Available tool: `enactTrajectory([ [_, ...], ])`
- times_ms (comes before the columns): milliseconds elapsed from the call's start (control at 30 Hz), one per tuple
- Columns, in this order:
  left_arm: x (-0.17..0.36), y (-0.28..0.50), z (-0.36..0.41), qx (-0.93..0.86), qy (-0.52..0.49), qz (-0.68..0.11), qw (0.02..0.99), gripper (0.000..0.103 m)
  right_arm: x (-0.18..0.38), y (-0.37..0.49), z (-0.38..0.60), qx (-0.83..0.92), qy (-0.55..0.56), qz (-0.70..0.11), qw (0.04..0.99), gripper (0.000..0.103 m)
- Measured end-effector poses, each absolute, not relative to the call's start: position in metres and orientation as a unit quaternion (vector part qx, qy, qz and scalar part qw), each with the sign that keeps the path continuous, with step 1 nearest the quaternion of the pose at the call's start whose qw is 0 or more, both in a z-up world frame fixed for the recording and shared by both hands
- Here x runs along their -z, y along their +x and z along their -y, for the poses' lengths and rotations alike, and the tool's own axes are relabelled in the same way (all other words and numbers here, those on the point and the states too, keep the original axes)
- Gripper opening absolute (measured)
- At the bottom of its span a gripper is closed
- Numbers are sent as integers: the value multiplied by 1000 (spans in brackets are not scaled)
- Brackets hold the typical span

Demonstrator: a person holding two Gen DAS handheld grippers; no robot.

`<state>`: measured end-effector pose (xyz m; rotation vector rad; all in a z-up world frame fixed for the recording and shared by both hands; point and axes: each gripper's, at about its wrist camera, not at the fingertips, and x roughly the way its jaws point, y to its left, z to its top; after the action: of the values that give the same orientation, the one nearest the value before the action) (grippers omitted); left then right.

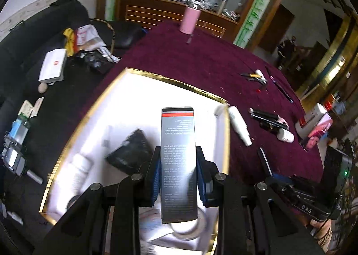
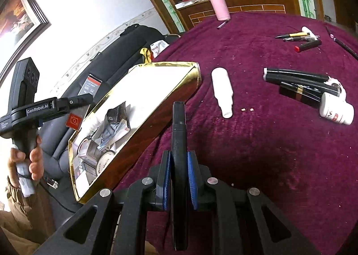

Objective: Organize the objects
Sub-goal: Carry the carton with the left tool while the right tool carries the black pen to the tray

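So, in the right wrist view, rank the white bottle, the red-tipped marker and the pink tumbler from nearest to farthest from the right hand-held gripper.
1. White bottle: lying on the purple cloth just ahead of the right hand-held gripper, slightly right.
2. Red-tipped marker: further back, to the right, by the pens.
3. Pink tumbler: standing at the table's far edge.

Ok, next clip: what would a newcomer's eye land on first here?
Probably the gold-rimmed white box at the edge of the plum tablecloth, already holding several items. Next, the left tool clamps a tall dark carton above that box, while the right tool grips a slim black pen-like tube. A white bottle lies on its side on the cloth beside the box.
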<state>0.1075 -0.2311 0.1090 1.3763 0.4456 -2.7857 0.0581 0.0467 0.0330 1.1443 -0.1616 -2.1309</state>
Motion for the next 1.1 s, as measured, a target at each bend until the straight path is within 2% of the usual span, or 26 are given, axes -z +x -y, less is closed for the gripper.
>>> enactTrajectory([
  [333,-116,117,282,888,427,-155,68,27,-32,59,-43,823,437,68,356,16],
  [567,-114,119,288,888,426,-158,73,27,-36,59,-42,822,434,72,361,16],
  [1100,-60,106,291,855,484,-173,64,27,-61,59,1,818,414,60,396,16],
])
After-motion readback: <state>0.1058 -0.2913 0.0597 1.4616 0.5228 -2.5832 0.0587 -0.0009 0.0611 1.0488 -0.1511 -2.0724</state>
